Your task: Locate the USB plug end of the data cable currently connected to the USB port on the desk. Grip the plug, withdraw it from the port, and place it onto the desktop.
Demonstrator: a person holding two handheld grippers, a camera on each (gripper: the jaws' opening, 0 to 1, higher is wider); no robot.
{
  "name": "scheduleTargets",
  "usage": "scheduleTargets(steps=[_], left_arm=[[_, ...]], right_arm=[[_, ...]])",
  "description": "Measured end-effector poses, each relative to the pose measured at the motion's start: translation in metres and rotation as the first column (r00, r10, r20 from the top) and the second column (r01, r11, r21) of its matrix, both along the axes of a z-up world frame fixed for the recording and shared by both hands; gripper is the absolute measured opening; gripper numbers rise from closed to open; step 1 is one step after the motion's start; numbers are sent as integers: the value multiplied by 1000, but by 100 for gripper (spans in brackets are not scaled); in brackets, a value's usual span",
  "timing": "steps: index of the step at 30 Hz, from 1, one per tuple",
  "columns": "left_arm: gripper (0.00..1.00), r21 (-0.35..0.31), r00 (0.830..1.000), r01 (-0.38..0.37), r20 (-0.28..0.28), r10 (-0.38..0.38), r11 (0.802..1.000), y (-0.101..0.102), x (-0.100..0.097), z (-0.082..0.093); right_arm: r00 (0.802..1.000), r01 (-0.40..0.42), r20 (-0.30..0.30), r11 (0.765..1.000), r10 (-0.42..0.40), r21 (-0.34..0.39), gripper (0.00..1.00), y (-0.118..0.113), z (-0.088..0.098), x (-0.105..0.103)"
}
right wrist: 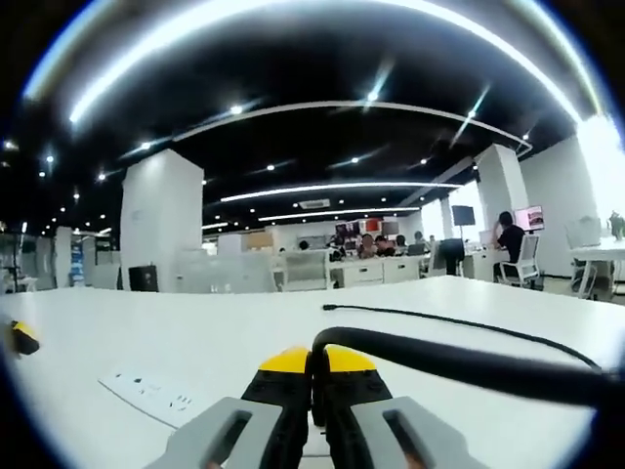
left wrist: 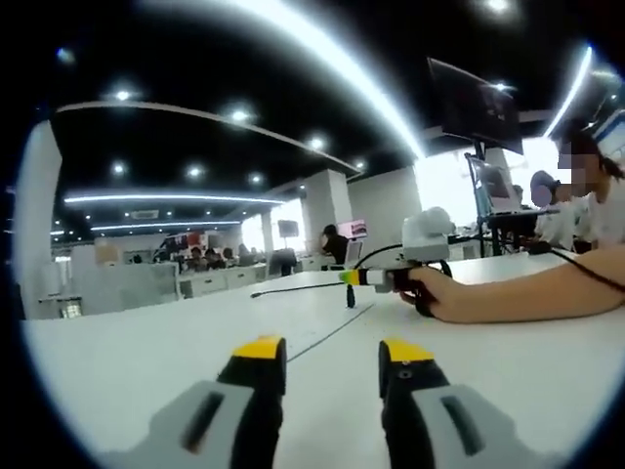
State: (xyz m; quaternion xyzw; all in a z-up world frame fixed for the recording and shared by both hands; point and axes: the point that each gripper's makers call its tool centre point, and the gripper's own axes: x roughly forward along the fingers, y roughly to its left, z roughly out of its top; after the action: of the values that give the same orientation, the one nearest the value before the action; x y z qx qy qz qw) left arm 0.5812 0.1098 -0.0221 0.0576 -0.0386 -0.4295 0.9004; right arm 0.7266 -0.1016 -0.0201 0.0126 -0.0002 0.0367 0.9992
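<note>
Smooth matt white desk (right wrist: 225,337); black rubbery cable (right wrist: 469,362); white plastic socket panel (right wrist: 156,388).

Cable (right wrist: 439,360) on desk (right wrist: 225,332), apparently right of power strip (right wrist: 156,389).

Cable's (right wrist: 469,363) plug end hidden betw. right tongs (right wrist: 314,376)

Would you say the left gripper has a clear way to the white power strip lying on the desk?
Probably yes: the left gripper stands open over bare desk, and the power strip lies flat with nothing on it, though the black cable runs nearby.
</note>
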Motion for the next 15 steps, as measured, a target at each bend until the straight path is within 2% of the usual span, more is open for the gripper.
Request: scheduleTargets(steps=[2,4,7,8,10,11,15], left_arm=[[33,11,1000,-5,3,5,1000,1,1,-1],[33,27,1000,-9,12,8,1000,1,1,-3],[33,33,999,-20,33,19,999,3,2,-1],[33,23,999,-22,32,21,999,4,2,0],[33,14,999,-28,29,27,1000,6,3,1],[33,13,999,-32,27,32,999,6,3,1],[33,6,998,-52,22,52,999,10,6,1]], right_arm=[[1000,1,-2,1000,-1,-5,6,-1,0,-1],[1000,-3,1,999,3,33,6,-2,0,-1],[1000,12,13,987,-14,161,5,-13,-1,-1],[1000,15,16,985,-19,170,5,-15,-1,-1],[1000,11,14,986,-14,165,5,-15,-1,-1],[1000,18,12,990,-20,139,6,-10,-1,-6],[1000,18,7,995,-18,100,6,-10,0,-1]])
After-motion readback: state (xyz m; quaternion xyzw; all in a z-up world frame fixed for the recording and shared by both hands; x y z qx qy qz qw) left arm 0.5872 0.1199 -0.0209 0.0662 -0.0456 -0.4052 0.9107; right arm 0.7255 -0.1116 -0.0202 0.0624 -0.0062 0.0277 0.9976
